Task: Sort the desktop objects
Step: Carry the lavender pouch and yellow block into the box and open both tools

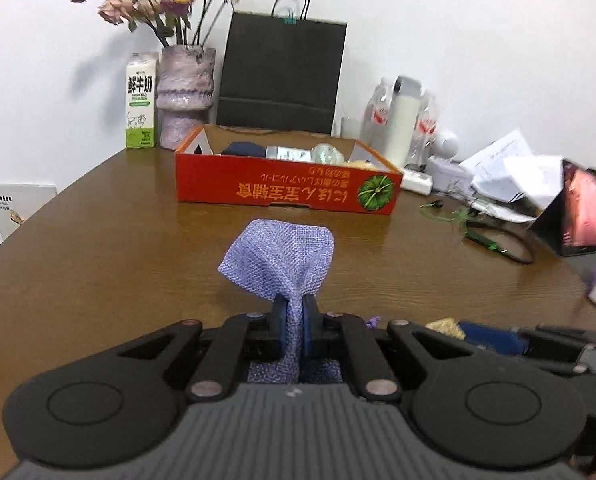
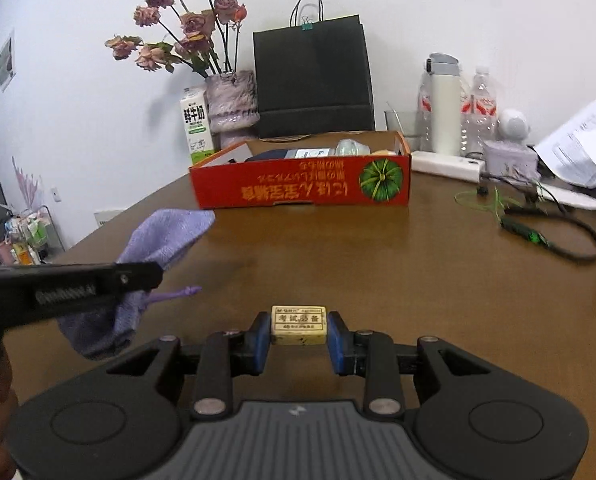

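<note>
This looks like a home or office desk: a brown wooden table (image 2: 378, 264) against a plain white wall. At twelve o'clock stands a black paper bag (image 2: 314, 80); at eleven, a vase of dried roses (image 2: 234, 100) and a milk carton (image 2: 196, 124); at two, loose papers (image 2: 578, 140) and water bottles (image 2: 480, 108).

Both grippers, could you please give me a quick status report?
Left gripper shut on purple pouch. Right gripper shut on eraser. Both held above table, red box ahead, path clear.

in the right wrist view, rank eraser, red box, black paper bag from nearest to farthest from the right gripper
1. eraser, clamped in the right gripper
2. red box, ahead at mid table
3. black paper bag, behind the box against the wall
</note>
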A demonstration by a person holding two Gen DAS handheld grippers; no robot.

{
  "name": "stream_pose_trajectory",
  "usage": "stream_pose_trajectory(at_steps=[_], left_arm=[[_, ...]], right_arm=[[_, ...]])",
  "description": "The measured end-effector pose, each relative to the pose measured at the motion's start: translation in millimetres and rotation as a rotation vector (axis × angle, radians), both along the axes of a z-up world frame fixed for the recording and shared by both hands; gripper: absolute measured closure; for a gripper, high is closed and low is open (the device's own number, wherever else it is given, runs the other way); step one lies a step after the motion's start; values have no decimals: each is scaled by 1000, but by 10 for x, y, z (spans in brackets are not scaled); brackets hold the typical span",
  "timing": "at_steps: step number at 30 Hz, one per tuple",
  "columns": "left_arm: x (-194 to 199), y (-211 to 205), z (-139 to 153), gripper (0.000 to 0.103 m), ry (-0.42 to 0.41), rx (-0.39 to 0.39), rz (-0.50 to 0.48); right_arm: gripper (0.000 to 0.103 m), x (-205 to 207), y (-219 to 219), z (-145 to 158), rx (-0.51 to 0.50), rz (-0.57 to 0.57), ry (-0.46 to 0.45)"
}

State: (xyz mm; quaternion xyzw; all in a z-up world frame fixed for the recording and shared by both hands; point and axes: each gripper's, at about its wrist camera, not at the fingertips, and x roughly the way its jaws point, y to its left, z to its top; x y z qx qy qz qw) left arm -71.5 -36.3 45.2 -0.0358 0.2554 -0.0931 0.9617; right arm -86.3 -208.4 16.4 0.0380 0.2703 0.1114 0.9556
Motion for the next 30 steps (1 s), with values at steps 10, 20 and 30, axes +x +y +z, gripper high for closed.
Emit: stream_pose_trajectory(at_steps=[10, 20, 30], left_arm=[[-452, 148, 40, 95, -70, -35, 23], [-549, 92, 178, 95, -139, -21, -1], [-38, 207, 477, 95, -176, -34, -10]], right_arm=[[75, -513, -16, 168, -28, -69, -93], [75, -503, -61, 273, -24, -90, -133], [75, 119, -246, 619, 10, -41, -155]])
